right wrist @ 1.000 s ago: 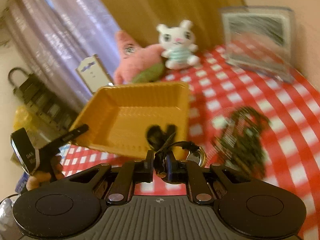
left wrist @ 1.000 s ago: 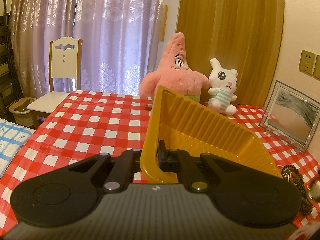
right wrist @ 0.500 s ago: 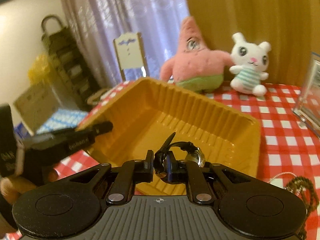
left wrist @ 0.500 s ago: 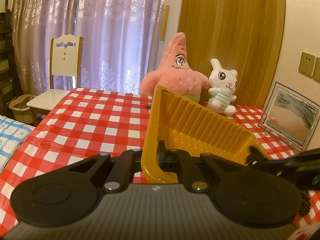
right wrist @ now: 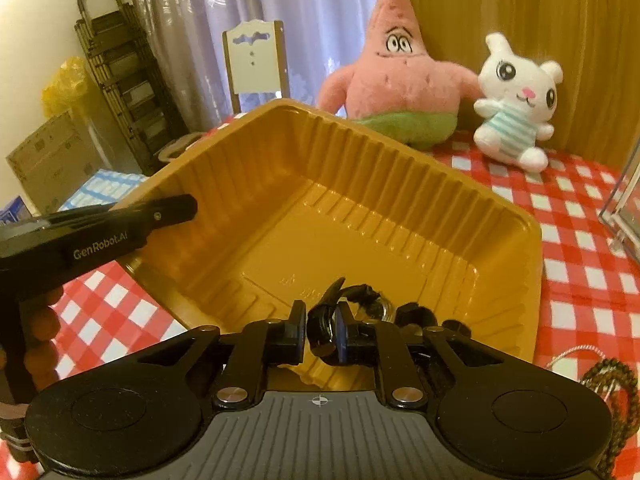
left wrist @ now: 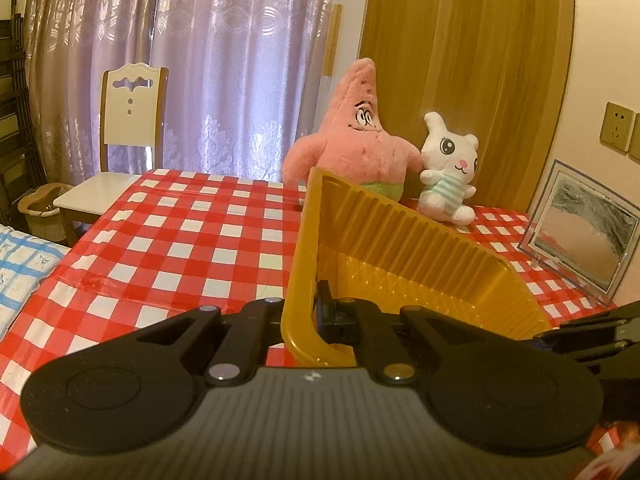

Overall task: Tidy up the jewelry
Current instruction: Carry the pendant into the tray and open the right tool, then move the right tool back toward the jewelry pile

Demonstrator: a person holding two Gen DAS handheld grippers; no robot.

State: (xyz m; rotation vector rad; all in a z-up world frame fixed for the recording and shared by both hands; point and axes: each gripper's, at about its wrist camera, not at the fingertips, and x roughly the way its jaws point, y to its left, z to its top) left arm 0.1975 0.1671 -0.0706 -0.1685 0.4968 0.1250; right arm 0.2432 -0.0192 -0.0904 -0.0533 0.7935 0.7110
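Observation:
My left gripper (left wrist: pixel 308 320) is shut on the near rim of an orange plastic tray (left wrist: pixel 404 248) and holds it tilted above the table. In the right wrist view the tray (right wrist: pixel 400 184) fills the middle, and the left gripper (right wrist: pixel 156 216) clamps its left rim. My right gripper (right wrist: pixel 320 332) is shut on a black-strapped wristwatch (right wrist: pixel 360 300) with a silver case, held over the tray's near inner corner. A dark bead bracelet (right wrist: pixel 612 376) with a white cord lies on the checkered cloth at the right.
The table has a red-and-white checkered cloth (left wrist: pixel 180 232). A pink starfish plush (left wrist: pixel 356 136) and a white bunny plush (left wrist: pixel 448 168) sit at the back. A framed picture (left wrist: pixel 584 232) stands at the right. A white chair (left wrist: pixel 128 120) stands beyond the far left edge.
My right gripper has carried the watch from beside the tray to over its inside, close to the near corner. The left gripper has held the tilted tray nearly still.

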